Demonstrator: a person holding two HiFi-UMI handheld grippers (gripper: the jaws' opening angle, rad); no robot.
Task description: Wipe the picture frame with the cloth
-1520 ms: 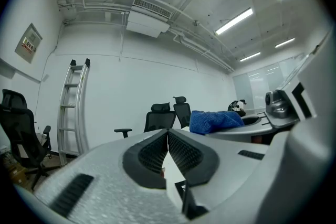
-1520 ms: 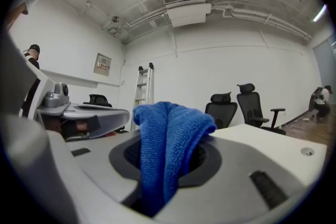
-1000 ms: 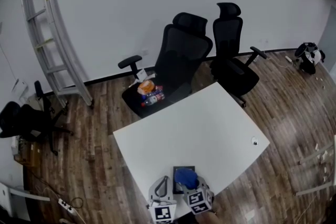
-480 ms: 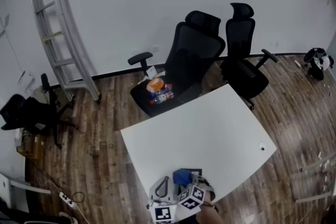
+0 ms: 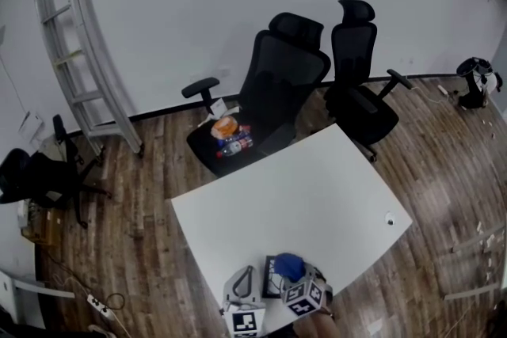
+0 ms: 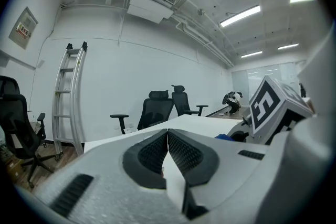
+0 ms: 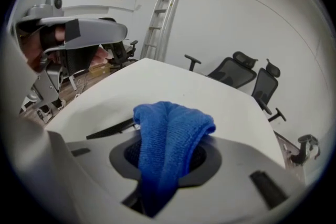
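A dark picture frame [image 5: 271, 264] lies flat near the front edge of the white table [image 5: 317, 194]. My right gripper [image 5: 293, 277] is over it, shut on a blue cloth [image 5: 291, 267]. In the right gripper view the cloth [image 7: 170, 136] bulges out between the jaws, and a dark edge of the frame [image 7: 109, 131] shows just beyond it. My left gripper [image 5: 244, 275] rests on the table to the left of the frame. In its own view the left gripper [image 6: 168, 136] has its jaws touching with nothing between them.
Two black office chairs [image 5: 273, 95] [image 5: 360, 87] stand at the table's far side; the nearer one has packets on its seat. A ladder [image 5: 79, 51] leans on the wall at the left. A small round object [image 5: 389, 221] sits near the table's right edge.
The right gripper with the cloth has slid slightly left, then back right over the frame. The left gripper stays put. The head camera has shifted a little.
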